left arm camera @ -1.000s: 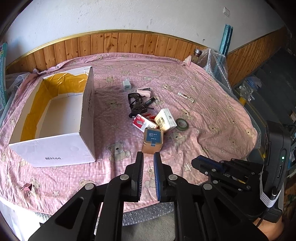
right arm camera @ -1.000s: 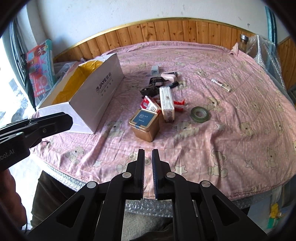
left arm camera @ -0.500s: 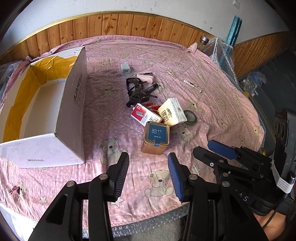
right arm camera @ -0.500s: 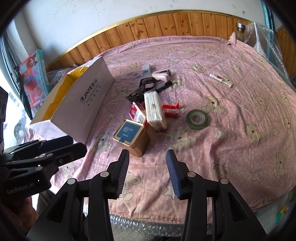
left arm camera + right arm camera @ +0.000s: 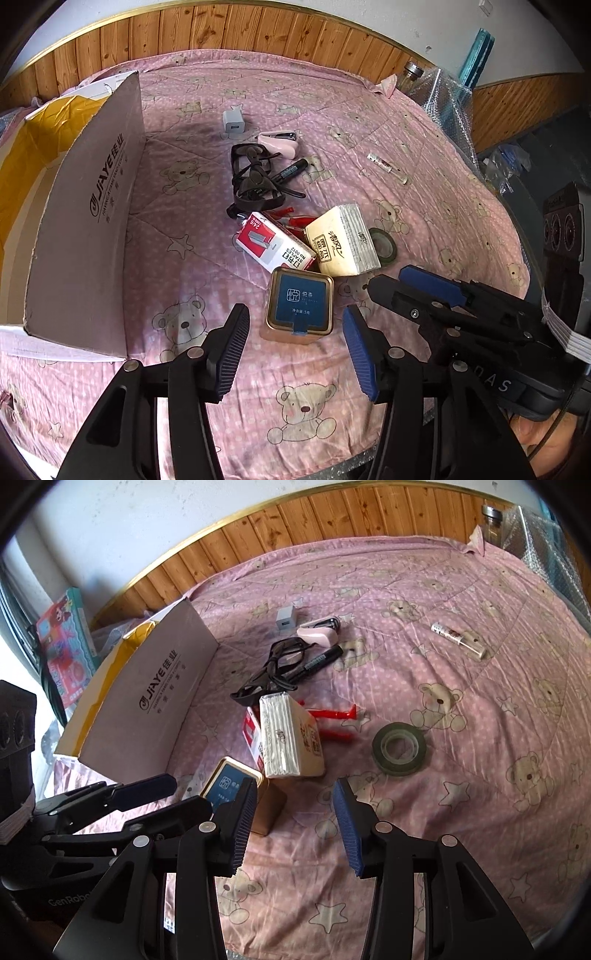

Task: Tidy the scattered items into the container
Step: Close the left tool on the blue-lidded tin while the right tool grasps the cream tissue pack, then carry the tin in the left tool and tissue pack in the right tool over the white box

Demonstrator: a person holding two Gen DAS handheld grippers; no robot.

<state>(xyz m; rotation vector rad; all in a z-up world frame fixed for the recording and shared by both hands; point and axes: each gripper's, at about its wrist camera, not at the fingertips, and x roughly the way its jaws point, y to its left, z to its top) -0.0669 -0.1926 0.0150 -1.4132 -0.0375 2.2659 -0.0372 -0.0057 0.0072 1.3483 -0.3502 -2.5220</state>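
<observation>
Left wrist view: the left gripper [image 5: 295,343] gapes wide, the tin [image 5: 300,303] just ahead between its fingers. The right gripper [image 5: 293,819] is spread too, empty, beside the tin near the bed's [image 5: 480,709] front edge.

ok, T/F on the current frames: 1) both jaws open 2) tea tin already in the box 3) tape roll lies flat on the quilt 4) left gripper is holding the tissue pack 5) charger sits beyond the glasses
1) True: left gripper and right gripper both have jaws spread.
2) False: the tea tin stands on the quilt, outside the cardboard box.
3) True: the tape roll lies flat.
4) False: it holds nothing; the tissue pack rests on the quilt.
5) True: the charger lies farther away than the glasses.
</observation>
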